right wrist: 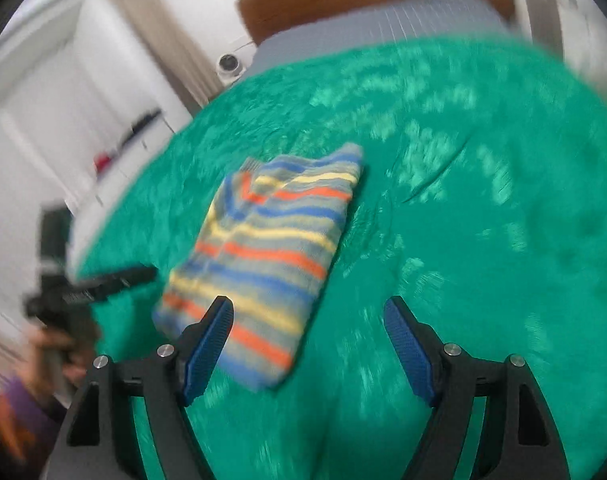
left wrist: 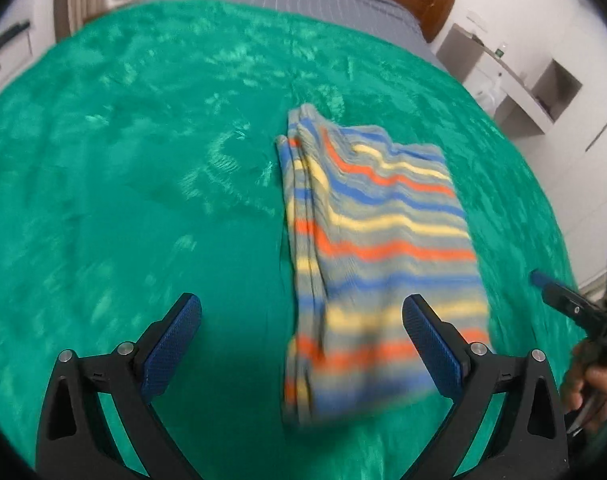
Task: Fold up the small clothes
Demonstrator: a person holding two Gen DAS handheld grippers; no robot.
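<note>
Both claws, left claw (left wrist: 301,314) and right claw (right wrist: 308,316), stood open and empty above the folded striped knit garment (left wrist: 375,248) on the green plush bed cover (left wrist: 143,160).

The right wrist view is motion-blurred (striped garment (right wrist: 259,268) stripes smeared).

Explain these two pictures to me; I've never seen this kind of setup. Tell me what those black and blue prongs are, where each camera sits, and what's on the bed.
The prongs are hand-held two-finger grippers; a person carries one in each hand, each with a camera looking along its fingers. One picture looks past the left gripper, the other past the right gripper. Both are open and hold nothing. A folded striped garment lies on a green blanket covering the bed.
</note>
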